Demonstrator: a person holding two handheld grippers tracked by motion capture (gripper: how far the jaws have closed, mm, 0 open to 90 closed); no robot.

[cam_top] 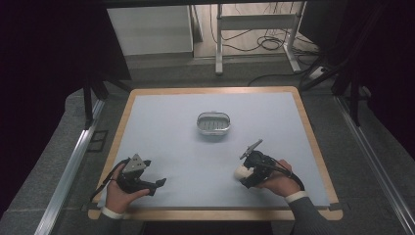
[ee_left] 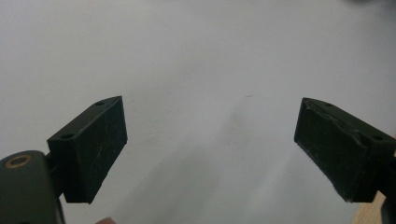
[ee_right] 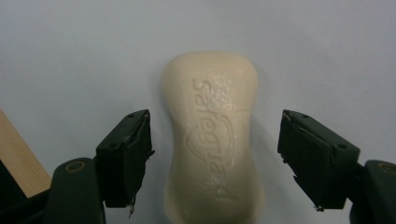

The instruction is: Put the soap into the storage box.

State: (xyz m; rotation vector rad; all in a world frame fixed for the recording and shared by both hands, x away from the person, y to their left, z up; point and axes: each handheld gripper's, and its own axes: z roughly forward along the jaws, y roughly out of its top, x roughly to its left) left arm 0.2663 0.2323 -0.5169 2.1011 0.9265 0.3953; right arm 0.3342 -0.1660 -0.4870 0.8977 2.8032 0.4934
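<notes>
A cream bar of soap [ee_right: 212, 140] with embossed lettering lies flat on the pale mat, between the two black jaws of my right gripper [ee_right: 215, 158]. The jaws stand apart on either side of the bar with a gap on each side. In the high view the soap [cam_top: 241, 171] shows white at the tip of the right gripper [cam_top: 248, 172], at the mat's front right. An oval metal soap dish [cam_top: 213, 123] sits empty near the mat's middle, farther back. My left gripper [ee_left: 210, 149] is open over bare mat, and it rests at the front left [cam_top: 155, 185].
The pale mat [cam_top: 195, 161] covers a wooden table with a rim [cam_top: 313, 142] showing all round. Beyond the table's far edge stand a white desk frame [cam_top: 254, 29], cables on the floor and a white cabinet [cam_top: 151, 29].
</notes>
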